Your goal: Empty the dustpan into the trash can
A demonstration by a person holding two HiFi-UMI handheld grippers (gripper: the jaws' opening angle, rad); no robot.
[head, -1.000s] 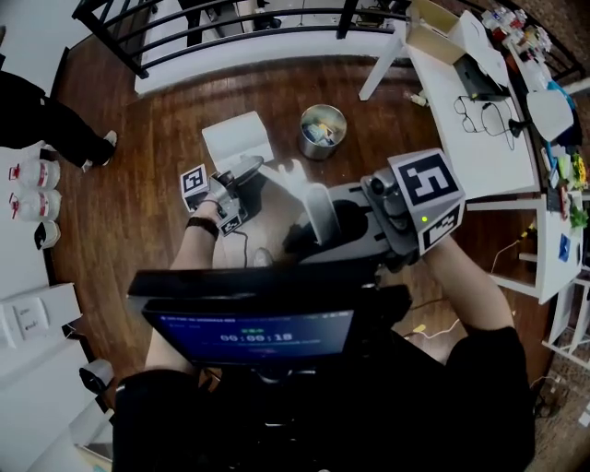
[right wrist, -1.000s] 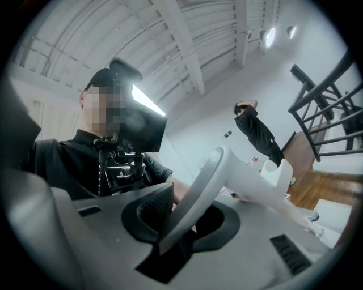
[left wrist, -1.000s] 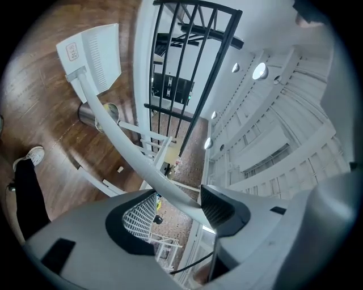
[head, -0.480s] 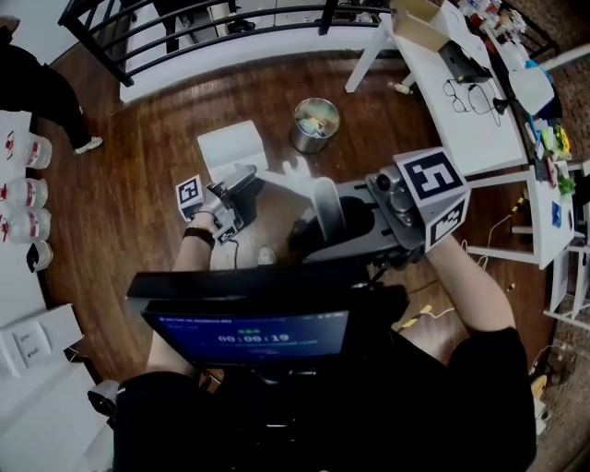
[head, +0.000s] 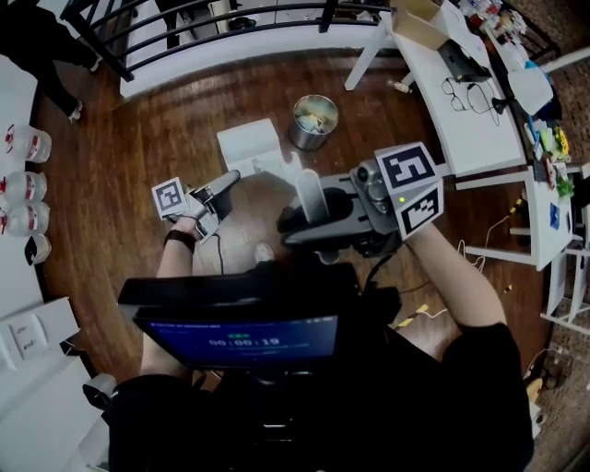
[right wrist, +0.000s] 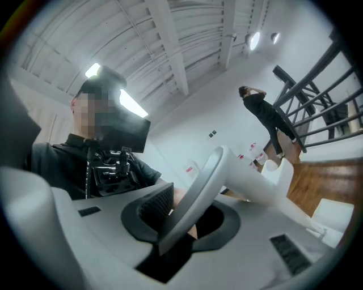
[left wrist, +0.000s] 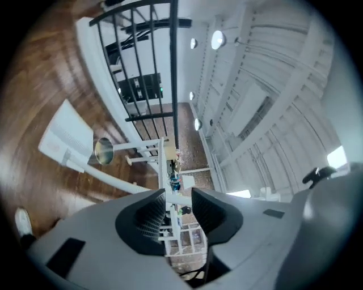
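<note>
A white long-handled dustpan hangs over the wood floor, its pan just left of the round metal trash can, which holds some rubbish. My right gripper is shut on the looped top of the dustpan handle, which crosses its jaws at a slant. My left gripper is off to the left of the handle, apart from it. Its jaws are closing with nothing between them. In the left gripper view, the pan and the trash can lie ahead.
A white table with glasses and boxes stands to the right of the can. A black railing runs along the back. Bottles line a white shelf at the left. A person in black stands at the far left.
My left gripper has come away from the dustpan handle and moved to the left. The right gripper and the dustpan have shifted a little left and down.
</note>
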